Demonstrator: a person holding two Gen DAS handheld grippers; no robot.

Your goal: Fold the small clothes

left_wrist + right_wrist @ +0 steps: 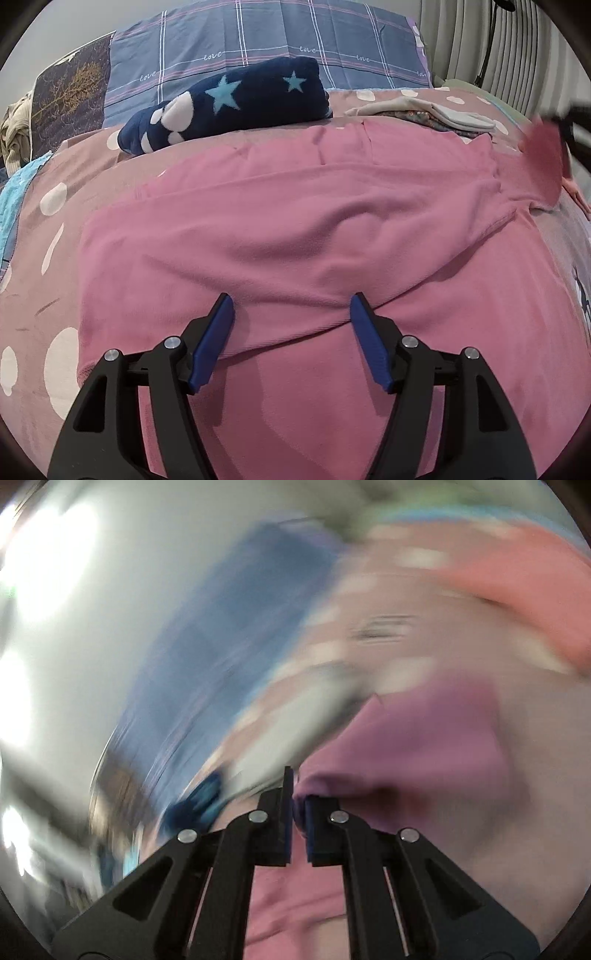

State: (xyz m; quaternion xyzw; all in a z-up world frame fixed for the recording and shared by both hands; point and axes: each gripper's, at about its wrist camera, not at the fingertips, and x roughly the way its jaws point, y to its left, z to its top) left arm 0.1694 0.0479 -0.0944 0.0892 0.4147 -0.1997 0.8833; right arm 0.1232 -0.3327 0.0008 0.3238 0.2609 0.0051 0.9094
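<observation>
While the left gripper (291,314) waits wide apart over the pink cloth's (295,206) near fold, the right gripper (297,812) seems, through blur, to pinch 1 far corner.

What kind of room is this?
Probably a bedroom. There's a bed with a spotted bedspread, a checked pillow at the head, and curtains beside it.

A: The pink garment (295,229) looks like soft matt fleece with a fine nap.

B: And the dotted bedspread (55,266) is smoother, flatter cloth. The navy star blanket (236,99) seems plush and fuzzy.

A: The left gripper (291,343) has matt black plastic arms, blue rubbery-looking pads (214,343) and shiny metal rivets.

B: The plaid pillowcase (266,40) is thin, smooth woven cotton.
</observation>
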